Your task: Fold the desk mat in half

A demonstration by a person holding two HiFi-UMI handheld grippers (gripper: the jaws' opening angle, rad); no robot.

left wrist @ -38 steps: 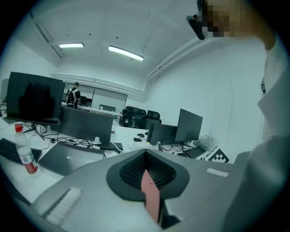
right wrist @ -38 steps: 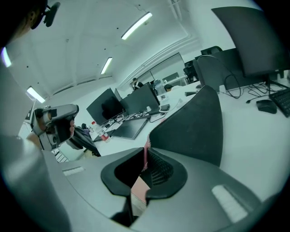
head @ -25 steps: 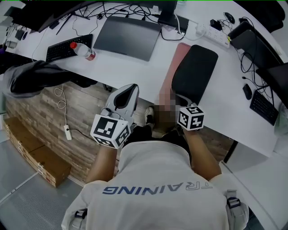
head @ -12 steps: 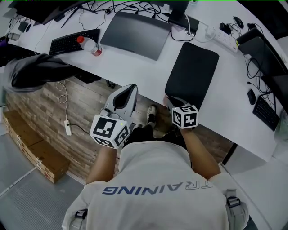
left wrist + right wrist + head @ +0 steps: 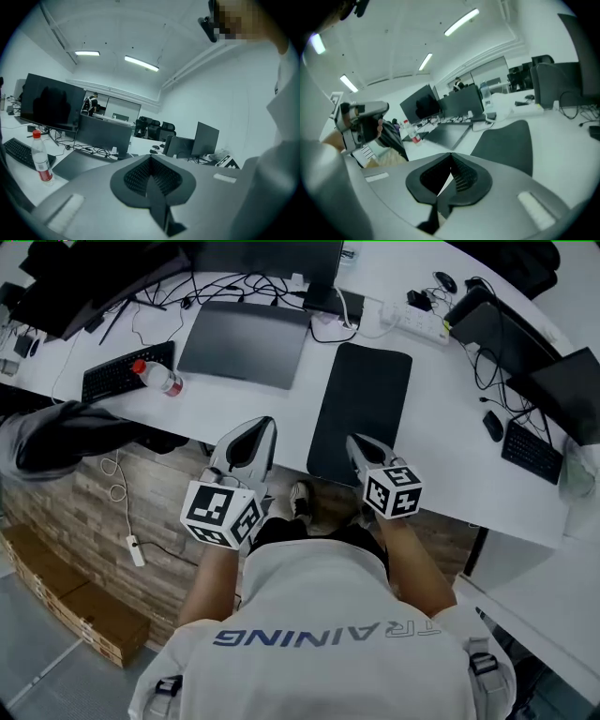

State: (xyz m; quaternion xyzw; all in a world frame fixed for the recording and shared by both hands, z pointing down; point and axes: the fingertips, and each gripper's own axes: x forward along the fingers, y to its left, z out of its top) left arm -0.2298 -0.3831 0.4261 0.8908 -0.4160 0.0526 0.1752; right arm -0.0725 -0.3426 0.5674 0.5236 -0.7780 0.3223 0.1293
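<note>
The black desk mat [image 5: 361,404] lies flat on the white counter [image 5: 450,427], its short end at the counter's near edge and its length running toward the far edge. The right claw [image 5: 354,442] is at the mat's near end by the right corner, its jaws closing fully together with nothing between them; whether it touches the mat I cannot tell. The left claw [image 5: 262,426] is held at the counter's near edge just left of the mat, jaws together and empty. Further left sit a flat grey pad [image 5: 246,343], a red-capped bottle [image 5: 159,378] and a keyboard [image 5: 117,371].
</note>
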